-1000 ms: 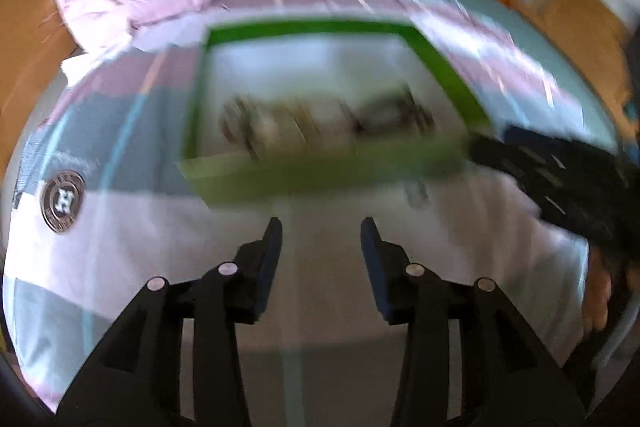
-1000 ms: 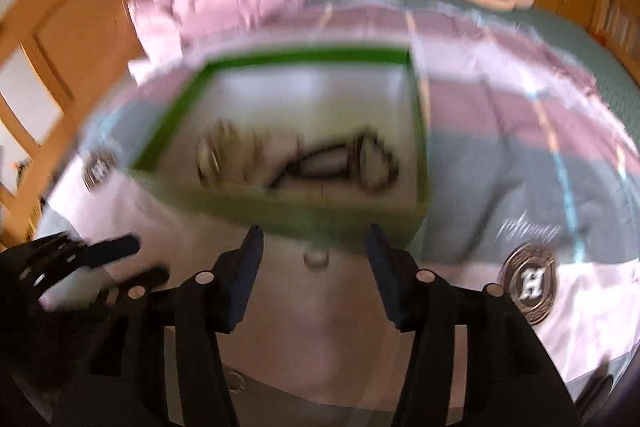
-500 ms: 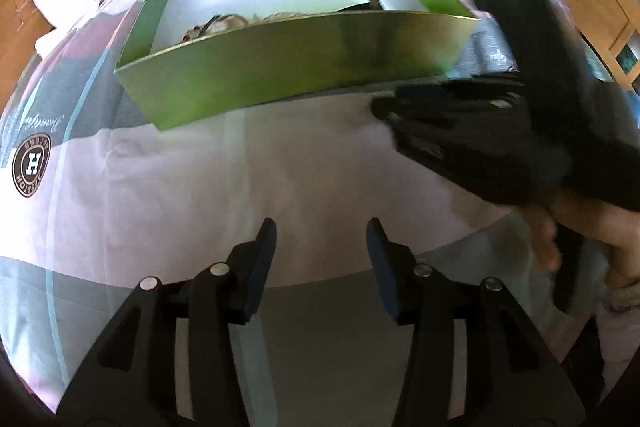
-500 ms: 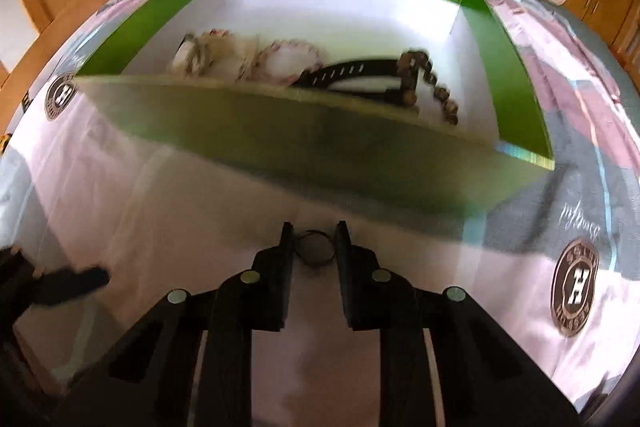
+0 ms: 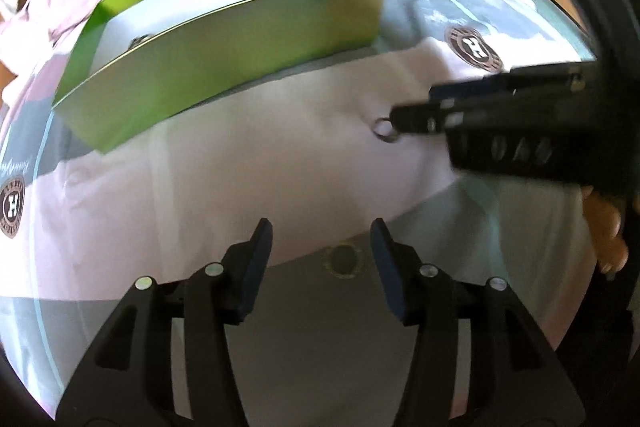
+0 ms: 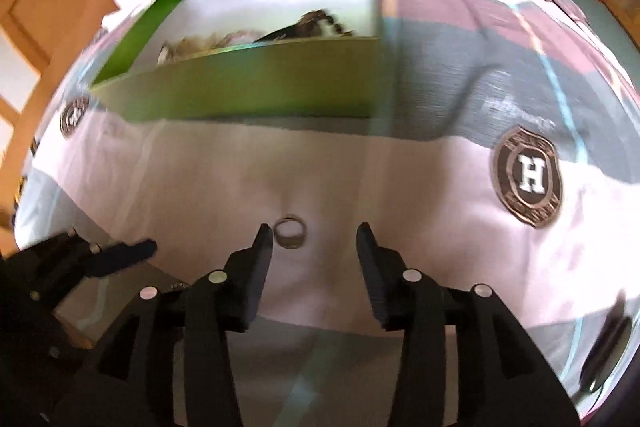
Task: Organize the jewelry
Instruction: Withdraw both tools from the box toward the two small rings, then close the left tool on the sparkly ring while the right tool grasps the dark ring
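The ring (image 6: 291, 233) lies flat on the bed (image 6: 400, 187), in front of the green box (image 6: 248, 87). The right gripper (image 6: 314, 237) straddles it with jaws opening, gripping nothing. The left gripper (image 5: 320, 239), also opening and empty, hovers above a second ring (image 5: 343, 261), presumably for pickup.

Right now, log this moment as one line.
right gripper: opening, empty | small silver ring: on bedspread by left finger | left gripper: opening, empty

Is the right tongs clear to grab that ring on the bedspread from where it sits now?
Probably yes. The ring lies flat on the bedspread just ahead of the right tongs, nearer its left finger, with nothing between. Its jaws are opening, not yet around the ring.
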`<control>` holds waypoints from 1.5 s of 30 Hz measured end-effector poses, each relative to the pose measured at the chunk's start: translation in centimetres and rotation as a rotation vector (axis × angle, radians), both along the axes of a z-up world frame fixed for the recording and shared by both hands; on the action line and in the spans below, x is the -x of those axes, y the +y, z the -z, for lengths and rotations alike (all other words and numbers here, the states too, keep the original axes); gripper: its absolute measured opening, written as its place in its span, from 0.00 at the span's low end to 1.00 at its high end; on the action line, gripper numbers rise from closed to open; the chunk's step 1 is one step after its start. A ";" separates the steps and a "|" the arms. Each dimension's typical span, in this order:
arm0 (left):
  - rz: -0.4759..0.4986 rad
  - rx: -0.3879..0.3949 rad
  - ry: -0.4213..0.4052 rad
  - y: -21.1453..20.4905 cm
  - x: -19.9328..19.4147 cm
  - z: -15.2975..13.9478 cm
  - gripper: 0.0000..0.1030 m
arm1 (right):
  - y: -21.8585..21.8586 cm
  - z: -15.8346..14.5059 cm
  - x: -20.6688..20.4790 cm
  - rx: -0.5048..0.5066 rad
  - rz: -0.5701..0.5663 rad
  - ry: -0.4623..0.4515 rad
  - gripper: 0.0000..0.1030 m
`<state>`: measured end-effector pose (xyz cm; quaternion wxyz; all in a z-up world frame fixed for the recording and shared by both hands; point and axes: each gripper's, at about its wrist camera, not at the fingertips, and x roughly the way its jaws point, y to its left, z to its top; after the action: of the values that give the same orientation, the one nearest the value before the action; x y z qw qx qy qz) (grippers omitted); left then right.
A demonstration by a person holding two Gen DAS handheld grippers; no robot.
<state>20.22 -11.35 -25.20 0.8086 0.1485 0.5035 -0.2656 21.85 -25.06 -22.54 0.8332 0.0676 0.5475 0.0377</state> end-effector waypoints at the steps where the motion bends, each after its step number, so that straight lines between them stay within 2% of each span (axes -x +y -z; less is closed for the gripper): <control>1: 0.007 -0.002 0.001 -0.2 0.2 0.1 0.50 | -0.4 0.0 0.1 -0.005 0.010 0.002 0.43; 5: 0.012 -0.030 0.021 -0.5 -0.3 1.2 0.48 | -1.2 0.4 0.1 0.002 0.038 0.013 0.43; 9: 0.000 -0.035 0.016 -0.2 -0.6 1.0 0.27 | -1.8 0.3 -0.1 -0.039 0.058 0.021 0.43; 12: -0.044 -0.029 0.030 0.7 -1.5 1.0 0.22 | -1.8 0.2 0.0 -0.022 0.057 0.013 0.43; 16: -0.141 -0.044 0.015 2.6 -2.9 0.6 0.21 | -0.9 0.4 -0.4 -0.014 0.050 0.002 0.43; 19: -0.217 -0.007 0.050 4.6 -4.0 0.0 0.22 | -0.1 0.8 -0.6 0.016 0.021 0.005 0.43; 24: -0.266 0.042 0.048 7.0 -4.5 -1.6 0.40 | 1.3 1.5 -0.9 0.056 -0.019 0.008 0.44; 29: -0.288 0.048 0.077 7.3 -5.4 -1.2 0.44 | 2.2 2.0 -1.1 0.103 -0.039 0.002 0.47; 38: -0.185 -0.040 0.057 4.9 -2.5 0.8 0.44 | 2.5 2.2 -1.0 0.142 -0.056 -0.013 0.47; 40: -0.170 -0.063 0.028 4.6 -2.2 1.0 0.41 | 2.7 2.2 -1.0 0.150 -0.059 -0.016 0.47; 44: -0.163 -0.064 0.004 4.5 -2.0 1.1 0.27 | 3.3 2.2 -0.8 0.167 -0.086 -0.036 0.47; 45: -0.162 -0.067 -0.002 4.5 -1.9 1.1 0.24 | 3.7 2.2 -0.7 0.179 -0.106 -0.044 0.44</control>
<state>22.17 -6.86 -26.28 0.8225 0.1345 0.5217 -0.1823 22.52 -21.38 -24.77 0.8445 -0.0369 0.5332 0.0340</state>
